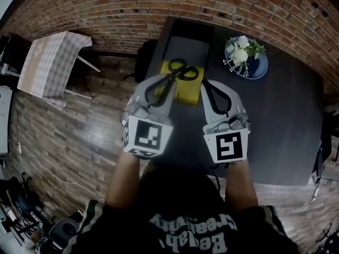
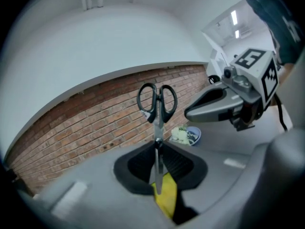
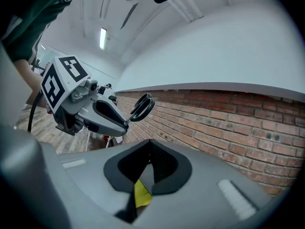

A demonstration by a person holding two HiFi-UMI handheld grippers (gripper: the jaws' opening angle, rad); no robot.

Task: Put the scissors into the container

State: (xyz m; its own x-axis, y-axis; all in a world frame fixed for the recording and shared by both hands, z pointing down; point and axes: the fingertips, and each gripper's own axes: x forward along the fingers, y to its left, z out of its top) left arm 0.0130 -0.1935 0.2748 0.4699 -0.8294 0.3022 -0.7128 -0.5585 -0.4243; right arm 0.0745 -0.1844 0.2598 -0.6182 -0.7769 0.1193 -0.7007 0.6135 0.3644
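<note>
Black-handled scissors (image 1: pixel 177 75) are clamped by the blades in my left gripper (image 1: pixel 165 89), which is shut on them. Their handles point forward, up off the dark table (image 1: pixel 280 120) and over a yellow container (image 1: pixel 189 89). In the left gripper view the scissors (image 2: pixel 156 104) stick straight out from the jaws of the left gripper (image 2: pixel 157 144), with the yellow container (image 2: pixel 167 194) below. My right gripper (image 1: pixel 209 91) hovers close on the right, shut and empty. In the right gripper view, the right gripper (image 3: pixel 150 144) has its pads together, and the scissor handles (image 3: pixel 142 107) show at the left.
A grey box (image 1: pixel 186 47) lies just behind the yellow container. A blue bowl of white flowers (image 1: pixel 246 57) stands at the back right of the table. A brick wall (image 1: pixel 132 9) runs behind. A small table with a checked cloth (image 1: pixel 50 62) stands on the wooden floor to the left.
</note>
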